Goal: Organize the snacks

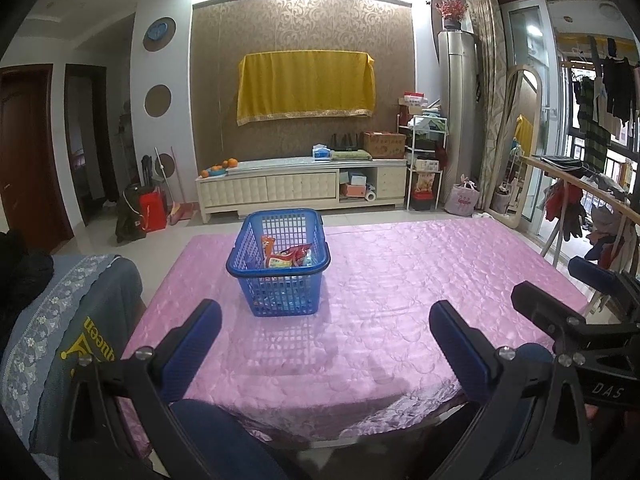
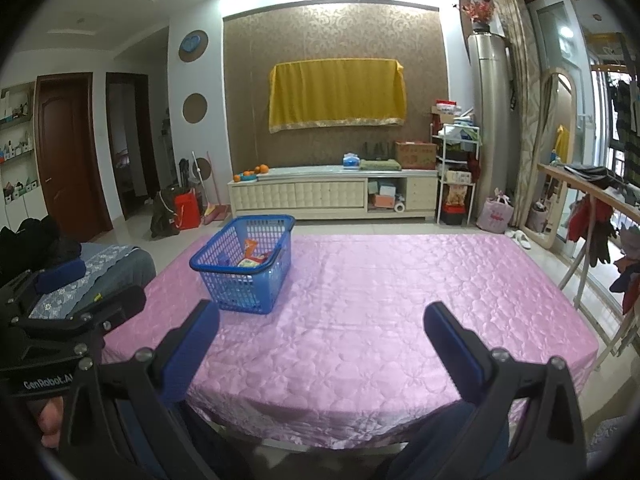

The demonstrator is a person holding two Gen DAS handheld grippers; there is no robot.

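Observation:
A blue plastic basket (image 1: 279, 276) stands on the pink-clothed table (image 1: 400, 300), left of its middle. Several snack packets (image 1: 286, 257) lie inside it, red and orange ones on top. My left gripper (image 1: 326, 320) is open and empty, held above the near table edge, in front of the basket. In the right wrist view the basket (image 2: 243, 280) is ahead to the left with the snack packets (image 2: 254, 258) inside. My right gripper (image 2: 322, 322) is open and empty over the near edge. Each gripper shows at the side of the other's view.
A chair with a grey-blue cover (image 1: 68, 332) stands at the table's left. A clothes rack (image 1: 580, 200) with hanging clothes stands to the right. A white cabinet (image 1: 300, 188) lines the far wall beyond a strip of floor.

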